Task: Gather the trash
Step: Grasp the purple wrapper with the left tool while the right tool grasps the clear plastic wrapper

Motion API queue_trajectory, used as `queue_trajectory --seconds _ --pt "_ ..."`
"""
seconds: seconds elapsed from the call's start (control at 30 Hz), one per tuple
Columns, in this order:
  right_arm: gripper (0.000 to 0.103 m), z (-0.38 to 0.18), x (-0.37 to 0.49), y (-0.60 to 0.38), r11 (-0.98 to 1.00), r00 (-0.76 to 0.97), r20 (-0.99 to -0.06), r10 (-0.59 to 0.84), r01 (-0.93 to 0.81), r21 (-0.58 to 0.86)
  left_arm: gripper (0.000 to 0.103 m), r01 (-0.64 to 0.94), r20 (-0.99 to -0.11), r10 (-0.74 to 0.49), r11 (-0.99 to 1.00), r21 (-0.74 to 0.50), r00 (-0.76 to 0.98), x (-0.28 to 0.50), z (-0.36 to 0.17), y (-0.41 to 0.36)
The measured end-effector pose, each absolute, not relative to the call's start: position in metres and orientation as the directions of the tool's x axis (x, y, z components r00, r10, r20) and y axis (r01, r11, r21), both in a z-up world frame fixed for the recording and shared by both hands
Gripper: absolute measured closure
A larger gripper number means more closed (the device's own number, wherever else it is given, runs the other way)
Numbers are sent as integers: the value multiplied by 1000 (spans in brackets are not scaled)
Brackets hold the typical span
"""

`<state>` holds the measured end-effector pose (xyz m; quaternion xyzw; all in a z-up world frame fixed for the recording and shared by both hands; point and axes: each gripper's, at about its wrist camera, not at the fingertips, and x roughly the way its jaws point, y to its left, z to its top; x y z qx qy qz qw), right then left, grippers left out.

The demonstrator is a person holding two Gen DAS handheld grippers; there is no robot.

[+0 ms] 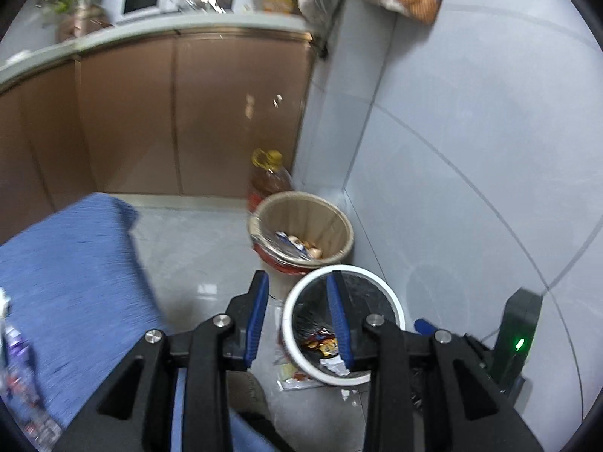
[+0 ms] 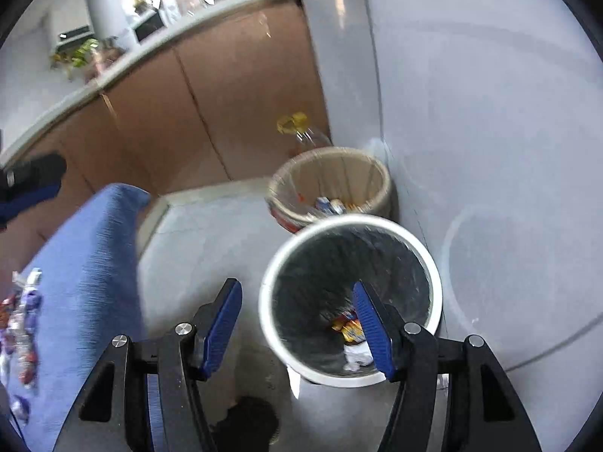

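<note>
A white-rimmed bin (image 1: 287,324) with a black liner stands on the floor by the wall. Orange and yellow wrappers (image 1: 322,341) and crumpled white paper (image 1: 333,365) lie at its bottom. My left gripper (image 1: 297,275) hovers above the bin's near-left rim, open, with nothing between its blue fingers. The right wrist view shows the same bin (image 2: 264,301) with the wrappers (image 2: 346,329) inside. My right gripper (image 2: 297,283) is above it, open and empty. More wrappers (image 2: 22,320) lie on the blue-clothed table (image 2: 83,256) at left.
A beige bin (image 1: 339,222) holding scraps stands behind the white one, with an oil bottle (image 1: 269,173) in the corner. Brown cabinets (image 1: 226,113) run along the back and a tiled wall (image 1: 471,150) closes the right. Scraps of paper (image 1: 294,376) lie on the floor beside the bin.
</note>
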<state>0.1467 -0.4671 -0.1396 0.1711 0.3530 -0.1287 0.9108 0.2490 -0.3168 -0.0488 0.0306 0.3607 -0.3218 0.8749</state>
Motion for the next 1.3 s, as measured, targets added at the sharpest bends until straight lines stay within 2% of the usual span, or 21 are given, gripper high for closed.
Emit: queue_trajectory --seconds 0.43,0.7,0.97,1.3 --pt "43 -16 98 -353 974 872 -489 2 109 198 71 464 -538 -445 879 -109 716 153 27 -134" --pt "43 23 70 -291 984 901 -417 118 -51 168 67 341 -516 -337 936 -91 787 113 35 -26" --pt "43 30 66 -248 973 885 -412 219 -170 153 67 272 -543 -293 955 -120 787 88 7 45" --pt "43 -4 99 -215 948 806 -499 319 -263 181 67 366 -656 -371 918 -152 657 101 -67 42"
